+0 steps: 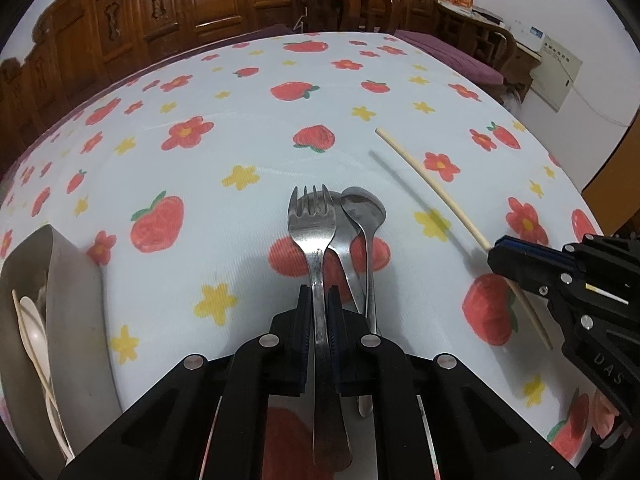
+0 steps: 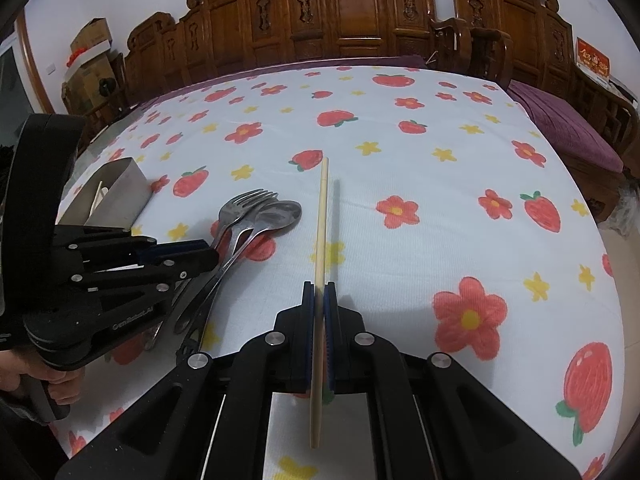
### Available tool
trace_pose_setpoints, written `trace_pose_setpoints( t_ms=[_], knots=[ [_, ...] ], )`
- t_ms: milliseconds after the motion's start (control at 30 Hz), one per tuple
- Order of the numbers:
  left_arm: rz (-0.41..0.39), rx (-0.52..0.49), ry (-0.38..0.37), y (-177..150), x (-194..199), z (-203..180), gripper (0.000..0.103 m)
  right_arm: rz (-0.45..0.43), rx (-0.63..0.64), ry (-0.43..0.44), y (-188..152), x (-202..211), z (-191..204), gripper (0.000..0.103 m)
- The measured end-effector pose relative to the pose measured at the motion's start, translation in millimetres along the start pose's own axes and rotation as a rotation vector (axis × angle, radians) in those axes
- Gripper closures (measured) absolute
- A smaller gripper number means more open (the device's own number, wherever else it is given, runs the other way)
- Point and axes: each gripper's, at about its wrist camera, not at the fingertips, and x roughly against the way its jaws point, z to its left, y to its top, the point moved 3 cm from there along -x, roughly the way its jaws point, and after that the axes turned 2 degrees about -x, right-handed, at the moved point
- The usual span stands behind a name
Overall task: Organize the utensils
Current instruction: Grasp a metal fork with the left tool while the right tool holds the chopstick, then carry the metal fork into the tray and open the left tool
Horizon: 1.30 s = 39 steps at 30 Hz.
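Left gripper (image 1: 320,300): fingers clenched on the handle of the fork (image 1: 312,216), which is raised above the worktop (image 1: 240,128). Two spoons (image 1: 362,206) lie just beside the fork, touching it; whether they are also gripped cannot be told. Right gripper (image 2: 319,296): fingers clamped on a chopstick (image 2: 322,208), pointing away and casting a shadow. Far left: metal holder (image 2: 124,188) containing pale utensils.

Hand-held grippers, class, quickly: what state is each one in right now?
Left hand-held gripper: closed on the fork handle.
Right hand-held gripper: closed on the chopstick.
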Motion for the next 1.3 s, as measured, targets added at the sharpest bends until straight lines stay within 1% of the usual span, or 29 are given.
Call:
trace_pose_setpoints(
  t_ms=[167,300,833,1100,1300],
  knots=[
    [-0.003,-0.001,0.009,-3,5,3,0.097,-0.003,0.003,0.003,0,2,2,0.097],
    [-0.024,-0.005,0.023,-7,17,6,0.097,-0.009,0.014,0.005,0,3,5,0.097],
    [-0.125,0.008,0.027,-13,88,21,0.097,-0.052,0.072,0.041,-1,19,46,0.097],
    [-0.159,0.029,0.048,-16,117,41,0.097,-0.072,0.098,0.070,-5,31,69,0.097],
    [-0.169,0.058,0.065,-19,128,60,0.097,-0.087,0.123,0.088,-5,39,83,0.097]
  ],
)
